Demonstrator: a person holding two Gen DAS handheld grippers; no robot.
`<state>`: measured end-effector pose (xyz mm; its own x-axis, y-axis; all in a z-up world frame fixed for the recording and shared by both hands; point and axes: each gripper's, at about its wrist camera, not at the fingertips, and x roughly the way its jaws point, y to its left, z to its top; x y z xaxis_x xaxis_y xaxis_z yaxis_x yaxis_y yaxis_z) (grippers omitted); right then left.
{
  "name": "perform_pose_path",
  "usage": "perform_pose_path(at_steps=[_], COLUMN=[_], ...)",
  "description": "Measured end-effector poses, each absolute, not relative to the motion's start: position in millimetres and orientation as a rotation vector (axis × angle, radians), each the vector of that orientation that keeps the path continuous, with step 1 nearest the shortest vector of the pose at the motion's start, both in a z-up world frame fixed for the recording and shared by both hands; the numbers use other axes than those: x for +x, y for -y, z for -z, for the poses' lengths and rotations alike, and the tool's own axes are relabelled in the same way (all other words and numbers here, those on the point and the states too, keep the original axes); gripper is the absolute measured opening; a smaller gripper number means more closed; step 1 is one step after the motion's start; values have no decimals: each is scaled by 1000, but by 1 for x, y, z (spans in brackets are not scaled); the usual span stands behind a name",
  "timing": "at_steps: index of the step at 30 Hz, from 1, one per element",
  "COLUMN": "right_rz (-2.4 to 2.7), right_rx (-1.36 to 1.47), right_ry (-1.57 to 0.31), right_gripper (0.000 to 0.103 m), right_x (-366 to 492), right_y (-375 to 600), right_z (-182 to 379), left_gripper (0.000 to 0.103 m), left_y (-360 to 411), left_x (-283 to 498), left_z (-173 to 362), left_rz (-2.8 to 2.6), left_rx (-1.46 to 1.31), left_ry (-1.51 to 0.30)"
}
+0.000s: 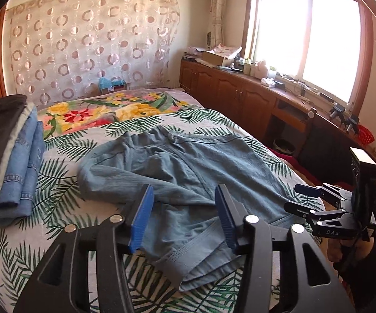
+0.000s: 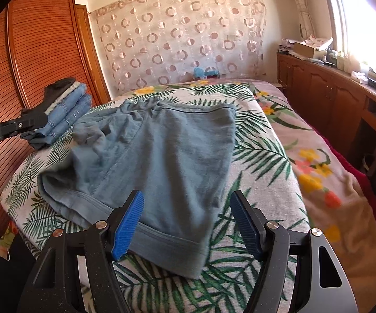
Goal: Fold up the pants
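Observation:
Grey-blue pants (image 1: 177, 172) lie spread and rumpled on the leaf-print bedspread (image 1: 57, 190), waistband toward the far side, hems near me. They also show in the right wrist view (image 2: 156, 156). My left gripper (image 1: 184, 195) is open above the near leg hems, holding nothing. My right gripper (image 2: 188, 203) is open over the near hem, holding nothing. The right gripper also shows at the right in the left wrist view (image 1: 296, 197). The left gripper shows at the left edge of the right wrist view (image 2: 31, 120).
A stack of folded jeans and dark clothes (image 1: 7, 156) sits at the bed's left side. A floral blanket (image 1: 109, 109) covers the far end. A wooden cabinet (image 1: 240, 96) with clutter runs under the window. A wooden wardrobe (image 2: 44, 52) stands left.

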<state>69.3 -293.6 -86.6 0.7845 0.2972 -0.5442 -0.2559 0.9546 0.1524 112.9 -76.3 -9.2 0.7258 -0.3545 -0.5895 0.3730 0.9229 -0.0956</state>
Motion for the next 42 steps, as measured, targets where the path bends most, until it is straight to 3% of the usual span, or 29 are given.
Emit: perform_pose_path(at_steps=[3,17,22,29,32,34,42], right_rz=[-310,-359,-379,-417,-434,-472,-517], right_rx=[55,16,13,-1,-10,1,-5], right_ry=[-597,-593,-611,-623,-631,-655,-702], right_gripper=[71,70,58,49,41,29,26], right_x=[71,80,90,100,107,115,135], right_y=[287,267,259,242,232,227,210], right_z=[85,85,88,85,86,91,98], left_gripper=[78,78,78,78,79,80,80], left_y=[67,40,34,32,33,33,33], left_x=[111,124,123,123,121,121,118], left_z=[17,78,89,94,95,95,96], left_rz=[387,299,300,298,295,295,297], left_rx=[13,-9,-30,-47,-41,-37,-37], left_ry=[-646,-808,-833,-834,-819,-814,-798])
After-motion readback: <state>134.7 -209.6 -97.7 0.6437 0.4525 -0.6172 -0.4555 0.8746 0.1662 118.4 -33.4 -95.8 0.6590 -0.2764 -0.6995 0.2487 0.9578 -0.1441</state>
